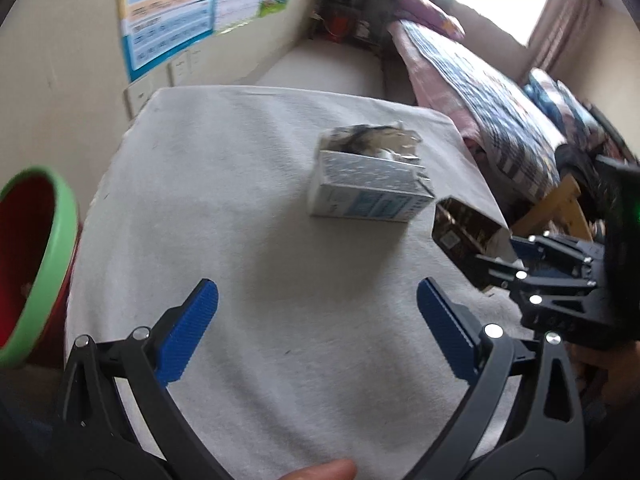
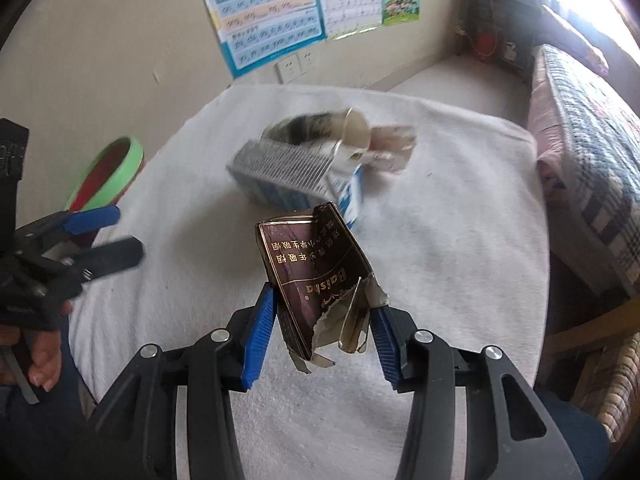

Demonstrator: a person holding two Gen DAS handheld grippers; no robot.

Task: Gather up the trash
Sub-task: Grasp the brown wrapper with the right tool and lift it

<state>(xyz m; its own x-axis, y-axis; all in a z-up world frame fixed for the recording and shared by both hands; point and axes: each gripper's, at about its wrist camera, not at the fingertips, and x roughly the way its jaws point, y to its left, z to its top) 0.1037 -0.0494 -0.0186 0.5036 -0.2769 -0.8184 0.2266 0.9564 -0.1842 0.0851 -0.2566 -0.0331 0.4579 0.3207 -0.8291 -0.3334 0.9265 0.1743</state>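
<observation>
My right gripper (image 2: 322, 320) is shut on a torn brown cigarette pack (image 2: 316, 268) and holds it above the white-clothed table (image 2: 460, 240). The same pack (image 1: 464, 236) and right gripper (image 1: 516, 256) show at the right of the left wrist view. My left gripper (image 1: 316, 328) is open and empty over the near part of the table (image 1: 240, 208). A blue-and-white carton (image 1: 368, 196) with crumpled wrappers behind it lies further back; it also shows in the right wrist view (image 2: 292, 180). A red bin with a green rim (image 1: 36, 256) stands left of the table.
A bed with a plaid quilt (image 1: 500, 120) runs along the right side. Posters (image 2: 272, 12) hang on the wall behind the table. A wooden chair (image 1: 560, 208) stands by the table's right edge. A dark shelf (image 1: 356, 4) stands in the far corner.
</observation>
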